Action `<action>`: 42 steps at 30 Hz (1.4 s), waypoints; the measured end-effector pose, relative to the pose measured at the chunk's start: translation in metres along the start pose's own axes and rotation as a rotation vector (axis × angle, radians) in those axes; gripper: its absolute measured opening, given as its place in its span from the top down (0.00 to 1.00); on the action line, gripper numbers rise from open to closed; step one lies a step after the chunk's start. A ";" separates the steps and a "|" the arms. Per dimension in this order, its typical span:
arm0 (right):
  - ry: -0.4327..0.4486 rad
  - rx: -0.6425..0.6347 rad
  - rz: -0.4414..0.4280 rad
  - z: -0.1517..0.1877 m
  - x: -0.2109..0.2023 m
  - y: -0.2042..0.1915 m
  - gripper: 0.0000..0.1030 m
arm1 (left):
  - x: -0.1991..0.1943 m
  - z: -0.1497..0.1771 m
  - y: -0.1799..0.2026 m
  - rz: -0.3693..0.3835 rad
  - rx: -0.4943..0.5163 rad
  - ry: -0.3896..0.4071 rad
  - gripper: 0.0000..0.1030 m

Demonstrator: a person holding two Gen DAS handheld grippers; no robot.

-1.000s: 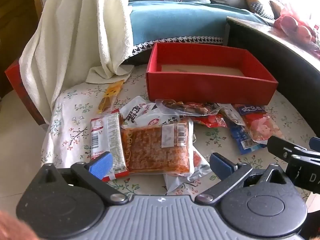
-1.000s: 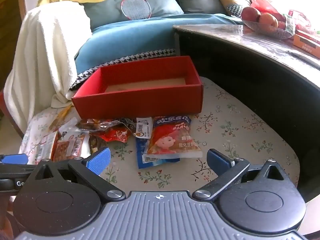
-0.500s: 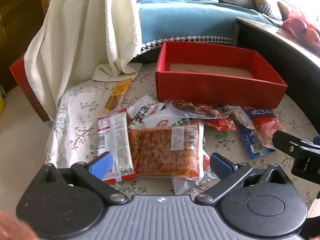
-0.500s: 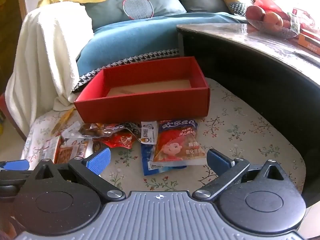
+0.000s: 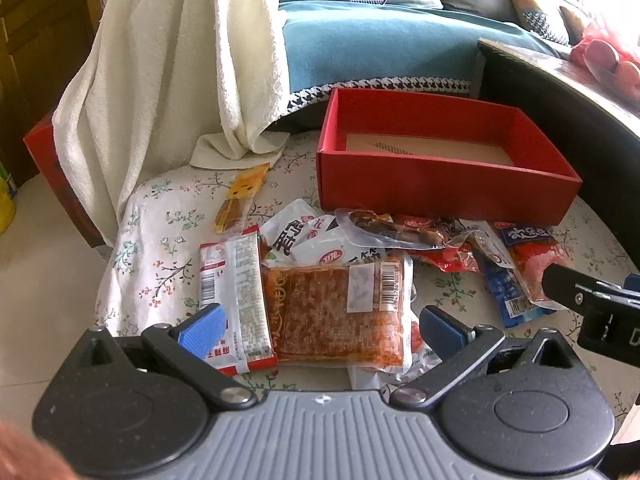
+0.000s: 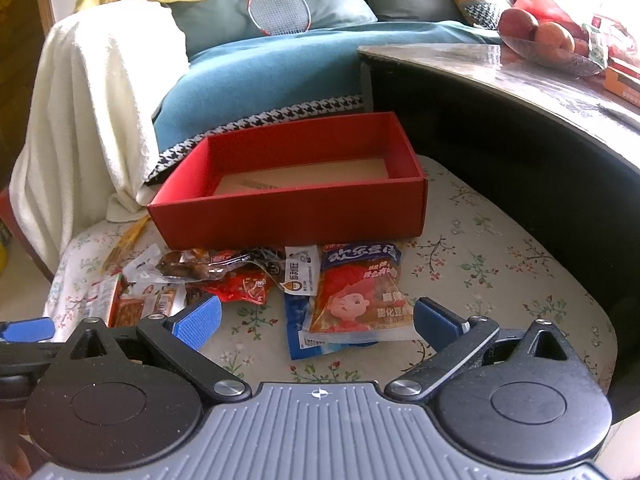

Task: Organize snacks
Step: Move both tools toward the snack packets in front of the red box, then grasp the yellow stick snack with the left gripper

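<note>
An empty red box stands at the back of a floral-covered seat. Several snack packets lie in front of it. My left gripper is open, just above a clear pack of orange spicy strips and a red-and-white packet. My right gripper is open, just above a red cartoon-girl bag lying on a blue packet. A clear pack of dark meat lies by the box front. A yellow stick packet lies apart at left.
A white towel hangs at the left, its corner on the seat. A dark curved table with a fruit bowl rises on the right. A blue sofa cushion lies behind the box. Bare floral cover shows right of the snacks.
Both grippers have pulled back and risen slightly, so the box and snacks sit lower and smaller in view. Both stay open. No packet has moved.
</note>
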State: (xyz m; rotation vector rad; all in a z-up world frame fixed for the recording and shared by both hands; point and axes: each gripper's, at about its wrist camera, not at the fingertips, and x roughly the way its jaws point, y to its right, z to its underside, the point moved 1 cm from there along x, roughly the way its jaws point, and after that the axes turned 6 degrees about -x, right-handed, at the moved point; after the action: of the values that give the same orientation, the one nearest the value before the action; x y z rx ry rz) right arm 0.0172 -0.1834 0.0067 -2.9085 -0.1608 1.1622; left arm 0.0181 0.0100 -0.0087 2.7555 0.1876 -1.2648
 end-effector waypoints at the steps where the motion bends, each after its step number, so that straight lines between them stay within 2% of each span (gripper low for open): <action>1: 0.000 -0.003 0.001 -0.001 0.001 0.000 0.00 | 0.000 0.000 0.000 -0.002 0.002 0.000 0.05; 9: -0.009 -0.013 -0.003 -0.007 0.006 0.002 0.00 | 0.003 -0.002 0.001 -0.013 0.012 0.003 0.05; 16: -0.033 -0.035 0.030 -0.016 0.024 0.009 0.00 | 0.010 -0.011 0.007 -0.018 0.031 0.003 0.05; 28: -0.117 -0.046 0.020 -0.025 0.057 0.016 0.00 | 0.027 -0.024 0.001 -0.025 0.026 -0.023 0.05; 35: -0.136 -0.084 -0.056 -0.030 0.062 -0.005 0.00 | 0.036 -0.039 -0.031 -0.038 -0.003 -0.033 0.05; 38: -0.162 -0.095 -0.087 -0.033 0.069 -0.015 0.00 | 0.047 -0.045 -0.047 -0.061 0.018 -0.040 0.05; 42: -0.175 -0.107 -0.127 -0.037 0.075 -0.028 0.00 | 0.062 -0.061 -0.067 -0.051 0.036 -0.041 0.05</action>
State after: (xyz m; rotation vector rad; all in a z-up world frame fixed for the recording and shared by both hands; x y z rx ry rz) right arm 0.0936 -0.1475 -0.0169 -2.8316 -0.4146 1.4267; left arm 0.0931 0.0889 -0.0195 2.7689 0.2350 -1.3484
